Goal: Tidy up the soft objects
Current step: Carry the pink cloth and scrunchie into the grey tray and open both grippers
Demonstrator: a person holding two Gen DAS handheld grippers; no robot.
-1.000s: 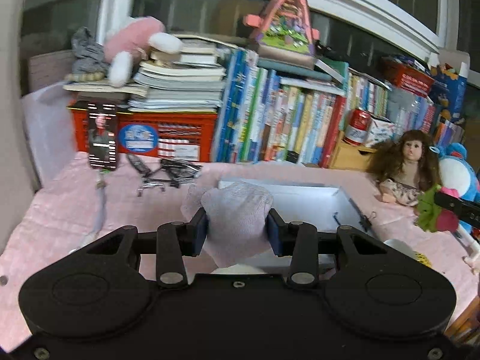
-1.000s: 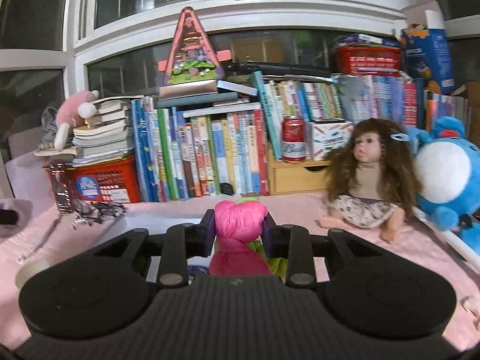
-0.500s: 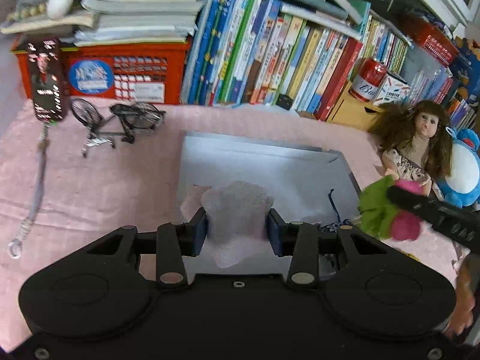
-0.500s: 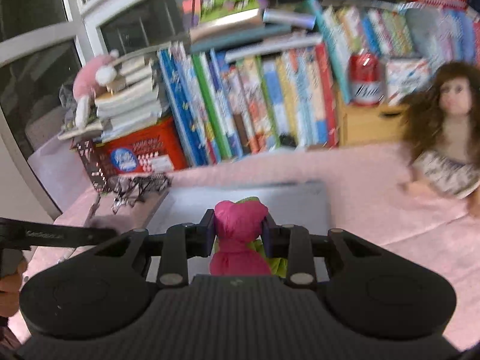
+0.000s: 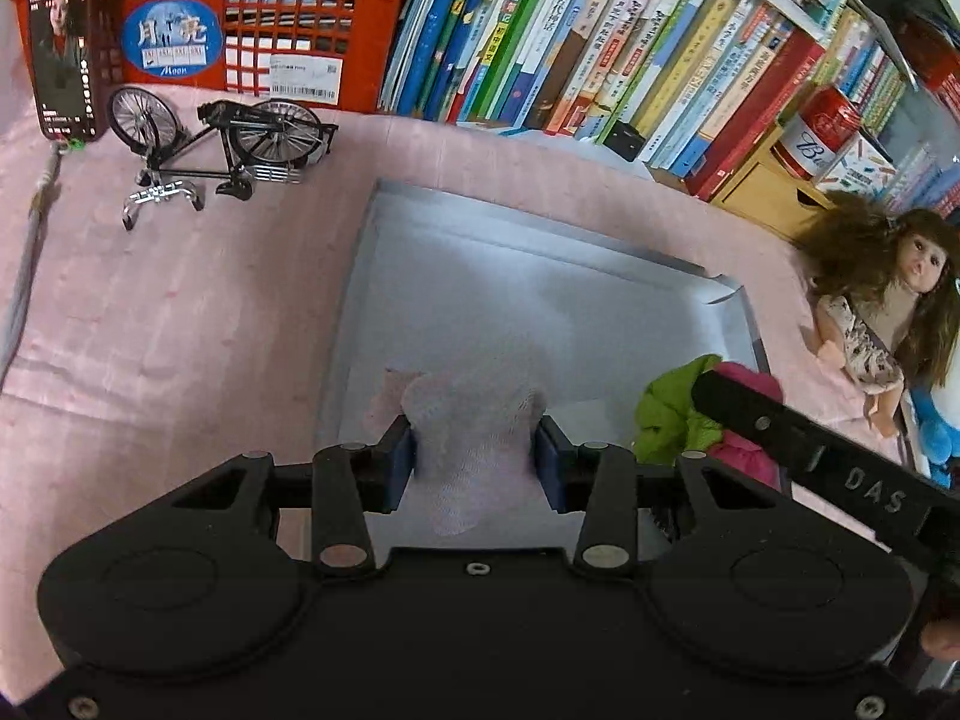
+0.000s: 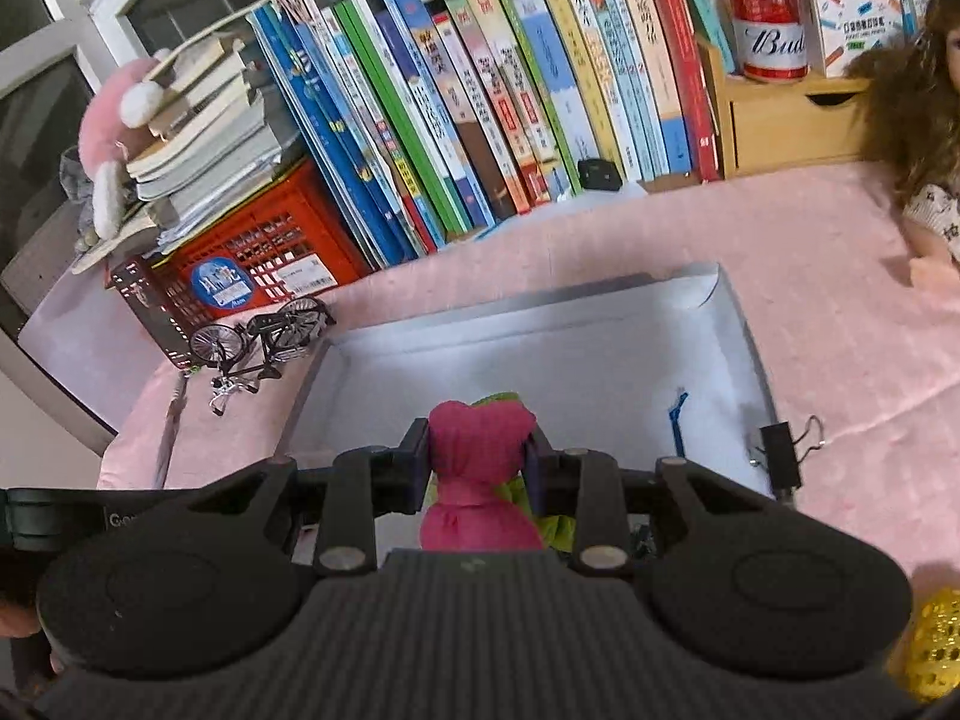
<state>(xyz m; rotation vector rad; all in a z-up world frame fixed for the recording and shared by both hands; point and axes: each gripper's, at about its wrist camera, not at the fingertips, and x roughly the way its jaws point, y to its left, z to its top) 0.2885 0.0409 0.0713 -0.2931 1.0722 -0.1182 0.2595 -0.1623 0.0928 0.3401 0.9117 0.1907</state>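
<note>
Pale pink knitted cloth [image 5: 477,441] pinched between left gripper [image 5: 474,456] pads, hanging over grey tray [image 5: 540,276]. Magenta-and-green fabric bundle [image 6: 480,468] clamped in right gripper [image 6: 477,462], above same tray. Around tray: pink tablecloth [image 5: 180,312], miniature bicycle [image 5: 222,144], doll [image 5: 882,306], book row [image 6: 480,96].

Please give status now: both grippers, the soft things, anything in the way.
Left gripper shut on pale pink knitted cloth. Right gripper shut on magenta-and-green fabric bundle. Both over grey shallow tray. Black binder clip at tray edge.
</note>
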